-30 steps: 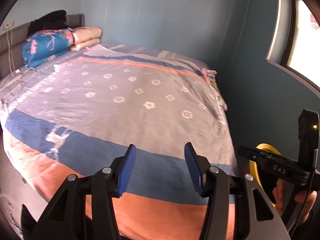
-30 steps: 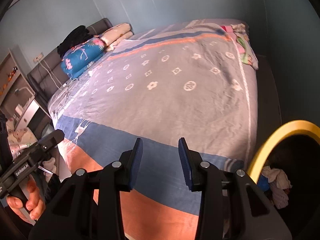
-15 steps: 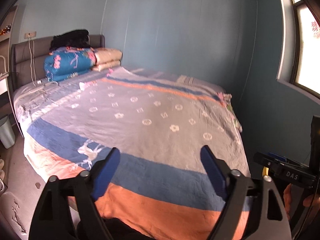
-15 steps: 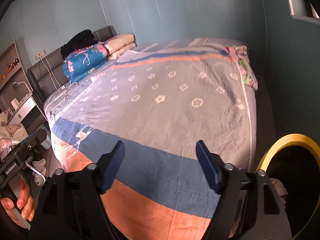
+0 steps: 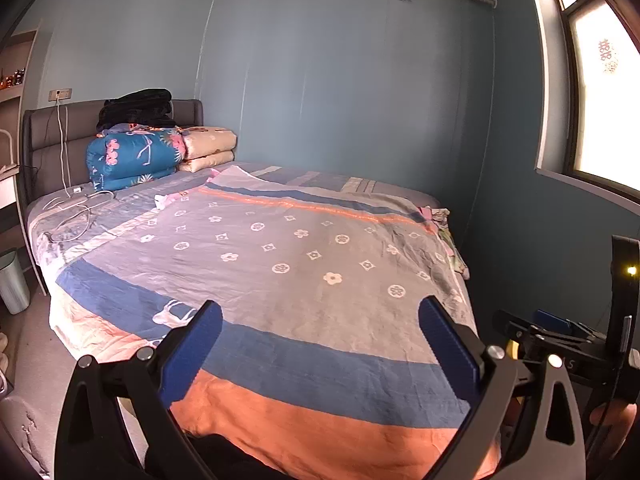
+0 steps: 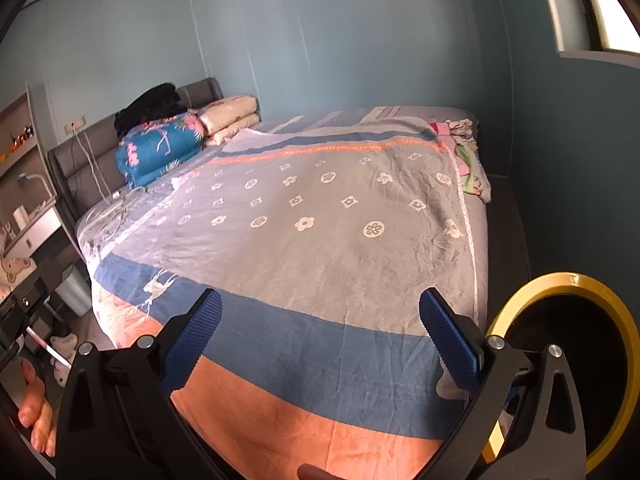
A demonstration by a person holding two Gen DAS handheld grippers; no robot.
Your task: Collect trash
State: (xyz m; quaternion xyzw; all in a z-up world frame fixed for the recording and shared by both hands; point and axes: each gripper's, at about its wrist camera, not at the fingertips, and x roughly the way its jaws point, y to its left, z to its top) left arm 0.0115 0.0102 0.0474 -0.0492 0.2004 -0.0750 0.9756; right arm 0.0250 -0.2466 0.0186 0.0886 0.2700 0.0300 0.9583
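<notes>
A yellow-rimmed trash bin [image 6: 568, 292] with a dark inside stands at the foot of the bed, lower right in the right wrist view; some white crumpled pieces show near its bottom. My left gripper [image 5: 320, 344] is open and empty, held above the foot of the bed [image 5: 280, 264]. My right gripper [image 6: 320, 340] is open and empty too, just left of the bin. The right gripper's body shows in the left wrist view [image 5: 560, 340]. A small white and pink scrap [image 5: 162, 201] lies far up the bed near the pillows.
Folded quilts [image 5: 136, 156] and a black garment [image 5: 136, 108] are stacked at the headboard. White cables [image 5: 76, 208] lie on the bed's left side. Crumpled clothes [image 6: 468, 160] sit at its right edge. A grey bin [image 5: 14, 280] stands on the floor at left.
Both grippers have opened wide from a narrow gap. Both have pulled back and tilted up, so more of the room and the bed shows.
</notes>
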